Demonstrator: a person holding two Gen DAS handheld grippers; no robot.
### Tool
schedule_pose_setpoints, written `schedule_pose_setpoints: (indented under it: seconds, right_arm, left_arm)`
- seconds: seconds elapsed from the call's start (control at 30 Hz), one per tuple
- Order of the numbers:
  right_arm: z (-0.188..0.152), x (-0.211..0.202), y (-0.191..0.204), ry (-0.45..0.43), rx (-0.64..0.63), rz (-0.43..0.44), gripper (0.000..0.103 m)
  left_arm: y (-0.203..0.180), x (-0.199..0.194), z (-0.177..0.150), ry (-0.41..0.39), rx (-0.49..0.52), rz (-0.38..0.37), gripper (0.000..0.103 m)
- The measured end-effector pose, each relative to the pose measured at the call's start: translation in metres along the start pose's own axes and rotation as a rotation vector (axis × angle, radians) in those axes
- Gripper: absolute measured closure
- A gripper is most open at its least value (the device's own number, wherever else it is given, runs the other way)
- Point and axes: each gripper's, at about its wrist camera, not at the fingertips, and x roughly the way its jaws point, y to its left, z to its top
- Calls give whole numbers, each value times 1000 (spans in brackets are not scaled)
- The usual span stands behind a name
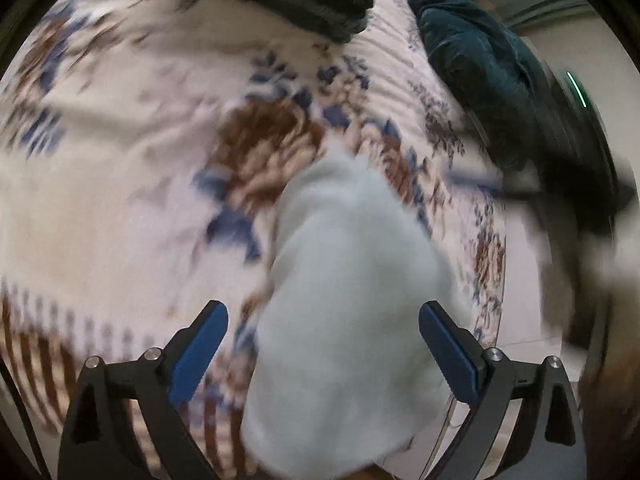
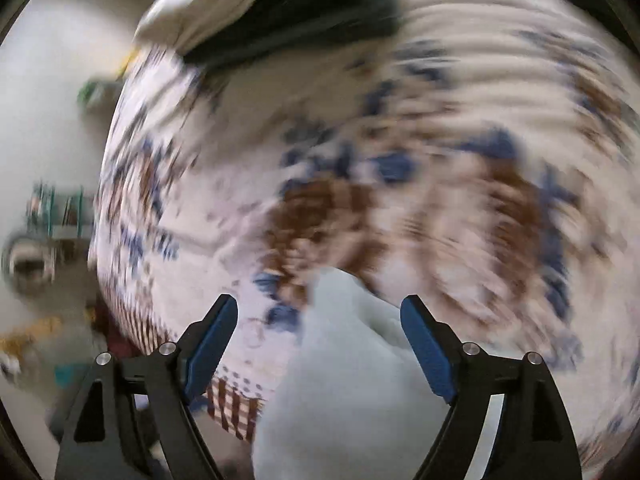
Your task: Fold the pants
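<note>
A pale white pair of pants (image 1: 352,304) lies in a bunched heap on the floral bedcover (image 1: 120,168), blurred by motion. My left gripper (image 1: 323,308) hangs above the heap with its blue pads (image 1: 200,352) spread wide. The cloth lies between them, close to the right pad and apart from the left one. In the right wrist view the same white pants (image 2: 344,376) lie under my right gripper (image 2: 320,300). Its fingers (image 2: 212,344) also stand wide apart, and nothing is pinched between them.
Dark folded garments (image 1: 304,0) with a white piece on top sit at the far side of the bed. A dark teal garment (image 1: 472,64) lies at the right. A blurred dark device with a green light (image 1: 576,92) is at the right edge. Floor clutter (image 2: 40,220) lies left of the bed.
</note>
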Motion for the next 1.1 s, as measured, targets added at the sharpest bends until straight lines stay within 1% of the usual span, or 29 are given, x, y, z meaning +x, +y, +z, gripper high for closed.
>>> schedule_pose_setpoints:
  seconds: [0.07,0.1,0.13,0.2,0.27,0.33,0.37,0.4,0.43,0.47,0.5,0.53,0.57,0.6,0.63,0.67,0.7,0.73,0.77,0.8,0.87,0.9,0.93,0.97,1.0,1.03,1.07,1.1]
  right_arm:
    - [-35,-23,-31,-52,99,-29,17]
    - [-56,-33,-52,-71,163,-35,17]
    - [-83,-43,-80,-87,256,-32,17]
    - [-137,-51,-114,-102,390,-21,17]
    - [-193,-53,-154,-113,559,19,17]
    - [-246,-47,-177,-156,703,90,17]
    - [-270,-43,-183,-189,763,115,17]
    - [-295,-36,-189,-228,820,133,17]
    - [-309,-26,-189,-233,847,139,17]
    - [-323,-12,-188,-225,870,165,17]
    - [-331,2,-188,-218,890,216,18]
    - [-338,17,-189,-211,910,278,28]
    - [-343,30,-189,-203,925,310,40]
    - [-344,42,-188,-205,928,337,74]
    - [-344,50,-188,-214,919,323,77]
    - [-346,54,-190,-220,912,273,77]
    - [-349,58,-195,-217,934,216,77]
    - [-356,63,-205,-213,1003,217,76]
    - [-357,67,-209,-206,1030,247,76]
    - [-357,69,-210,-202,1038,280,75]
    - [-353,64,-209,-201,1016,329,67]
    - [-355,61,-209,-208,1012,350,47]
    - [-360,56,-208,-235,1013,384,18]
    - [-362,52,-210,-261,1015,408,7]
    - [-370,48,-209,-310,1016,430,5]
    - [-378,45,-207,-372,1013,427,5]
    - [-383,43,-204,-402,1008,425,5]
    - [-386,48,-200,-431,999,442,5]
  left_arm:
    - [-2,17,23,24,3,-4,5]
    - [-4,33,40,58,-2,-20,5]
    - [-4,45,48,83,-10,-14,5]
    - [-4,75,70,155,-39,-28,5]
    - [0,106,82,233,-65,0,5]
    - [3,126,83,290,-97,-6,5]
    - [3,130,82,300,-101,2,5]
    - [1,133,82,285,-82,20,5]
    - [-2,133,81,272,-56,41,6]
    - [-6,134,79,263,-24,56,7]
    - [-12,135,77,256,15,70,11]
    - [-15,136,76,253,40,93,15]
    - [-15,138,75,254,52,112,16]
    - [-13,141,77,256,54,123,17]
    - [-11,144,78,261,62,140,17]
    - [-11,149,78,272,81,158,17]
    - [-11,157,80,283,96,170,17]
    - [-14,160,79,294,115,184,17]
    - [-18,163,79,297,137,204,17]
    - [-19,164,80,302,137,210,17]
    - [-20,160,84,313,118,195,17]
    - [-22,153,86,307,108,176,17]
    - [-24,145,86,295,105,156,17]
    - [-27,131,85,272,105,121,17]
    - [-28,121,83,254,103,102,17]
    - [-30,108,80,230,100,86,12]
    - [-32,97,76,206,100,60,8]
    - [-32,83,69,173,96,7,0]
